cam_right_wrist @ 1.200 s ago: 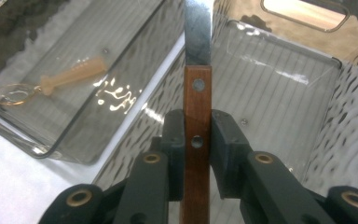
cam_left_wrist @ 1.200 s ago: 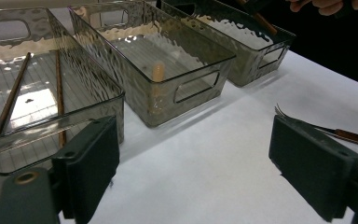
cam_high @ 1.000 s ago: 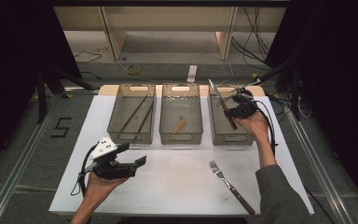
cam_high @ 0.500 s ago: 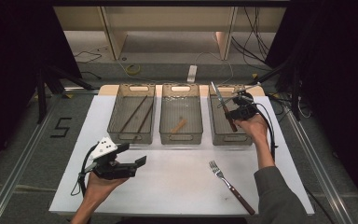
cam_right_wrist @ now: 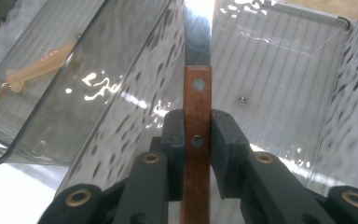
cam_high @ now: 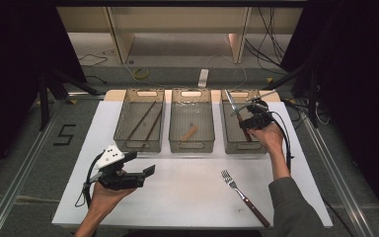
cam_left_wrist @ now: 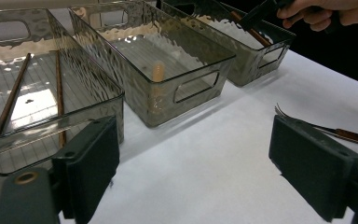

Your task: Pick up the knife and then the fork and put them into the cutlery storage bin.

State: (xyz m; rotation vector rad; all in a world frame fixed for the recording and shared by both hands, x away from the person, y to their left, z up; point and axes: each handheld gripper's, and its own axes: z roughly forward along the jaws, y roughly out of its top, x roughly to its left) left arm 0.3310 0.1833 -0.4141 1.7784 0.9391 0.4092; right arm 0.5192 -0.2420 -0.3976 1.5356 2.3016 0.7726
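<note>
Sorting cutlery into bins, placing step. The right hand-held gripper (cam_high: 250,120) clamps the wooden handle of a knife (cam_right_wrist: 197,116), blade pointing to the worktop's far edge, over the right bin (cam_high: 244,145) near the far right corner. The next move likely calls for lowering the knife inside the walls before releasing. The left hand-held gripper (cam_high: 137,174) hovers wide and empty near the front left. A fork (cam_high: 244,197) lies on the worktop (cam_high: 187,197) toward the front edge; chopsticks (cam_high: 143,121) occupy the left bin (cam_high: 139,144), a pale utensil (cam_high: 189,133) the middle bin (cam_high: 192,145). Nothing obstructs the drop.
</note>
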